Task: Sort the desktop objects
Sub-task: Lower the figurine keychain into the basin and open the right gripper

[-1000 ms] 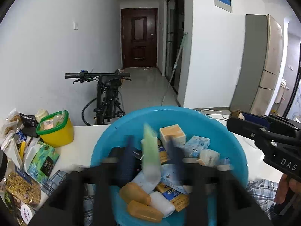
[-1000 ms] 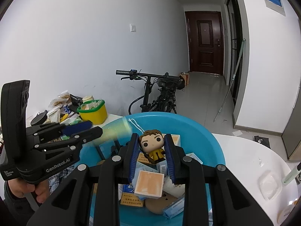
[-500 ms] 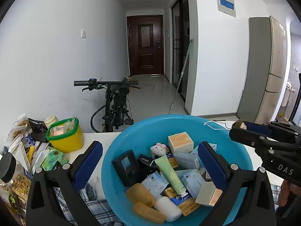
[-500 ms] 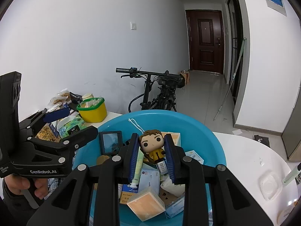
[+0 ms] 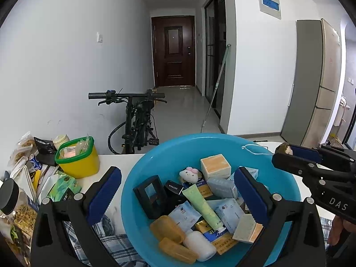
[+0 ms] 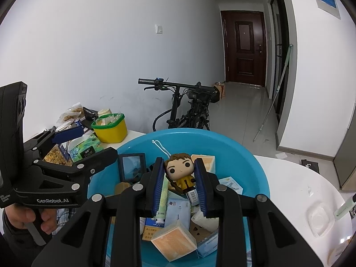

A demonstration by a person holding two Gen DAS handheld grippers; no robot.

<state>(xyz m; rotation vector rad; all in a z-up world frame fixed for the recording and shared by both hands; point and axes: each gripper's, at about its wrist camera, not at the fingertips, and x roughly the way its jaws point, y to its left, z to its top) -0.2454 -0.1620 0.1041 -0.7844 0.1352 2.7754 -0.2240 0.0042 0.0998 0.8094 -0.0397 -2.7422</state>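
A blue basin (image 5: 155,164) on the white table holds several small items: a light green tube (image 5: 203,205), boxes, soap bars and a small black frame (image 5: 150,195). My left gripper (image 5: 175,191) is open and empty above the basin's near side; it also shows in the right wrist view (image 6: 86,142). My right gripper (image 6: 179,179) is shut on a brown-haired figurine in a yellow coat (image 6: 181,173), held above the basin (image 6: 244,158). In the left wrist view it (image 5: 287,153) shows at the right, with the figurine's head between its fingers.
A yellow tub with a green rim (image 5: 77,160) and a pile of snack packs (image 5: 24,178) stand at the table's left. A plaid cloth (image 5: 111,244) lies under the basin. A clear plastic lid (image 6: 320,219) lies on the table at right. A bicycle (image 5: 138,122) stands behind the table.
My left gripper opened and let go of the green tube, which now lies in the basin. My right gripper kept its hold on the figurine and barely moved.
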